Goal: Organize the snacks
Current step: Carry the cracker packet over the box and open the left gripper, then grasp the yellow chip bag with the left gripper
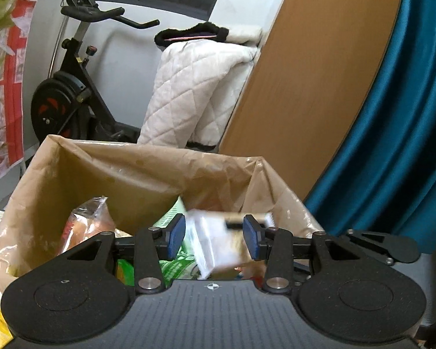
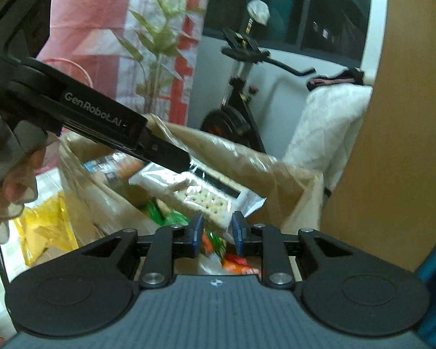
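crackers (image 2: 200,197) in a light, crushable clear pack hang over bag (image 1: 125,174), left claw (image 1: 214,237) pinching its middle, right claw (image 2: 217,234) its end.

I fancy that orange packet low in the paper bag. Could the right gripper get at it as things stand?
Probably not yet. The right gripper is closed on an end of the cracker pack, which hangs over the orange packet inside the paper bag. It would likely have to set the pack aside first.
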`<state>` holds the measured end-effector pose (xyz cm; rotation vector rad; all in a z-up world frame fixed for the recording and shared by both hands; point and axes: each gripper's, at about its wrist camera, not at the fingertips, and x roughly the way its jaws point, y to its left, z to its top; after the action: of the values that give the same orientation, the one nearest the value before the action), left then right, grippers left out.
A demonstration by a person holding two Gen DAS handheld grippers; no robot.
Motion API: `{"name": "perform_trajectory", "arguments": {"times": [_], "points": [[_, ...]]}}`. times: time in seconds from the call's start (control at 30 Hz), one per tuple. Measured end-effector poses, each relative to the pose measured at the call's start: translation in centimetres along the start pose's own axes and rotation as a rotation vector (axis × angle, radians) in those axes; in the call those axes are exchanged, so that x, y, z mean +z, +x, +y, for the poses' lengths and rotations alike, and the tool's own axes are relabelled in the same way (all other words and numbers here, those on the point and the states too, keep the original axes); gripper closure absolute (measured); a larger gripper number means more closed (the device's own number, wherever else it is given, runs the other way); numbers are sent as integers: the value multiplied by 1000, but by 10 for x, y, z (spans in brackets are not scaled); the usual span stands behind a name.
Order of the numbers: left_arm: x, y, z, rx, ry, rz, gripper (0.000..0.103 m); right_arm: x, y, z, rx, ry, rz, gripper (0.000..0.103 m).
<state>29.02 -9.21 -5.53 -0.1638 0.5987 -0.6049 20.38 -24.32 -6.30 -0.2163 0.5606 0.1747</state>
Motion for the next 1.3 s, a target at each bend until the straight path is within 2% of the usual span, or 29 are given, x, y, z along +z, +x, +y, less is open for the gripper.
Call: {"name": "perform_trajectory", "arguments": {"times": [0.03,0.17,0.23,0.4,0.53,0.73,0.97,1.07,1.23,1.3], "points": [[0,-3,4,3,-2,-7,55,-2,-2,0,-14,3,-2,70],[3,-25,23,23,-14,-23,55,-6,-20,4,-18,55,-27,67],[4,-44,33,29,-8,-30,54,-5,-29,9,-5,94,-39,59],[3,-88,58,60,13,-34,49,5,-39,34,29,164,-73,52],[-6,-123,91,116,8,-16,49,13,-36,66,88,207,-84,52],[-31,-143,142,195,-28,55,49,15,-22,121,154,243,-89,52],[-65,-141,185,191,-68,127,45,-1,19,167,211,248,35,46],[-81,-130,198,178,-100,148,42,-9,39,181,217,231,93,39],[-100,-108,211,162,-121,187,36,-24,72,207,243,165,164,21],[-105,-101,214,158,-117,202,35,-29,85,216,277,148,198,20]]}}
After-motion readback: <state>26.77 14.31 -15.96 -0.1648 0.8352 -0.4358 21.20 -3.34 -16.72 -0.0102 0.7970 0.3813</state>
